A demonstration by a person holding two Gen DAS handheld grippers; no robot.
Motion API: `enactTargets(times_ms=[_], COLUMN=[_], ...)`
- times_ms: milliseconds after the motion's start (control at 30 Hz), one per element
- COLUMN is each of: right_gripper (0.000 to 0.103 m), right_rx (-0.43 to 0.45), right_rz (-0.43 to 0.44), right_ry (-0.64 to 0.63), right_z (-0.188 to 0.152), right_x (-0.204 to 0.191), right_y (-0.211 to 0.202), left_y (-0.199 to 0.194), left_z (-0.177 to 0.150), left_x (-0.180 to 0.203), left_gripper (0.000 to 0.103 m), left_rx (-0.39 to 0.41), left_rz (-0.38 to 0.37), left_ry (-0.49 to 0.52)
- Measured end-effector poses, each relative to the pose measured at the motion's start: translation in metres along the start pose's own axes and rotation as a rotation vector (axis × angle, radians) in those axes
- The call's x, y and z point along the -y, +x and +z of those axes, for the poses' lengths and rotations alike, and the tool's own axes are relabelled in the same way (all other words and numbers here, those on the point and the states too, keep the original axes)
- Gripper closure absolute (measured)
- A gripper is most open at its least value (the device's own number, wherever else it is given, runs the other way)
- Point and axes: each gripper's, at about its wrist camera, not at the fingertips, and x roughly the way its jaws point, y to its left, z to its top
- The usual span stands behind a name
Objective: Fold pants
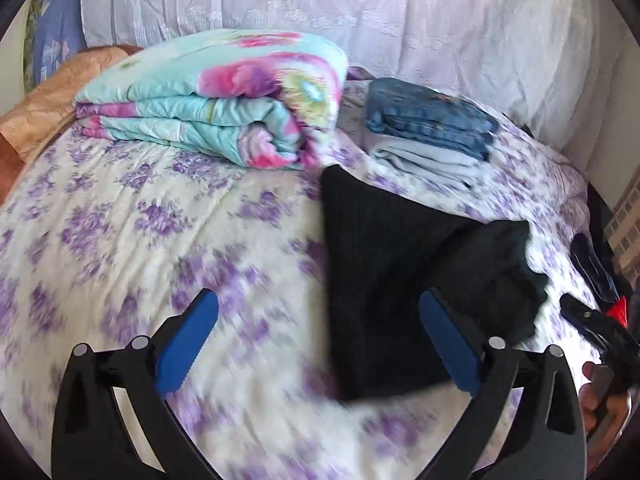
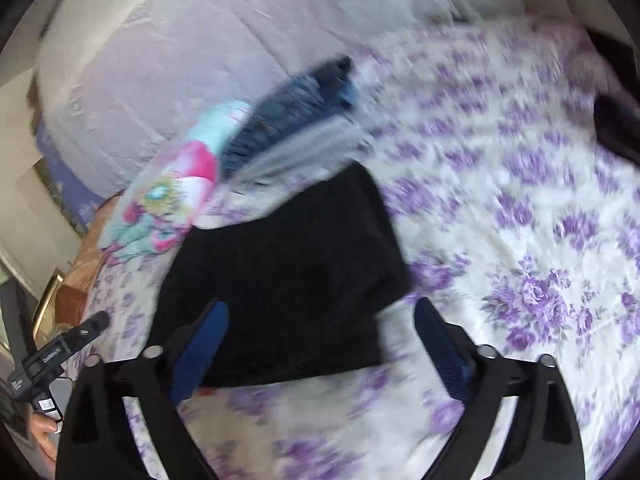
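Note:
Black pants (image 1: 400, 280) lie folded into a compact bundle on the purple-flowered bedspread (image 1: 140, 240). My left gripper (image 1: 320, 336) is open above the bed; its right finger hangs over the bundle's near edge and holds nothing. In the right wrist view the same black pants (image 2: 288, 280) lie just ahead of my right gripper (image 2: 320, 344), which is open and empty, its left finger over the bundle's near edge. The right gripper also shows at the right edge of the left wrist view (image 1: 592, 320). Both views are motion-blurred.
A folded turquoise and pink floral quilt (image 1: 224, 100) lies at the back. A stack of folded jeans and light-grey garments (image 1: 432, 128) sits beside it. A white-covered headboard or cushion (image 1: 360, 12) stands behind. Dark clothing (image 2: 616, 120) lies at the bed's right edge.

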Motion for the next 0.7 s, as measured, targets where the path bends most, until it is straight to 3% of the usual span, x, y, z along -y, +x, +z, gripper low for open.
enactTargets(times_ms=[100, 200, 267, 467, 700], right_gripper=[0.004, 0.003, 0.004, 0.003, 0.003], right_rx=[0.028, 0.040, -0.028, 0.006, 0.017], right_rz=[0.010, 0.025, -0.011, -0.030, -0.046], right_ry=[-0.116, -0.183, -0.212, -0.243, -0.267], right_z=[-0.023, -0.053, -0.062, -0.068, -0.070], right_x=[-0.040, -0.056, -0.060, -0.065, -0.066], right_y=[-0.019, -0.018, -0.010, -0.020, -0.023], left_y=[-0.018, -0.020, -0.012, -0.020, -0.017], left_z=[-0.021, -0.053, -0.061, -0.067, -0.065], left_x=[0.023, 0.033, 0.041, 0.050, 0.044], left_gripper=[0.004, 0.005, 0.005, 0.004, 0.004], left_rx=[0.006, 0.026, -0.046, 0.033, 0.009], left_rz=[-0.019, -0.021, 0.013, 0.055, 0.034], left_ry=[0.036, 0.077, 0.139, 0.220, 0.196])
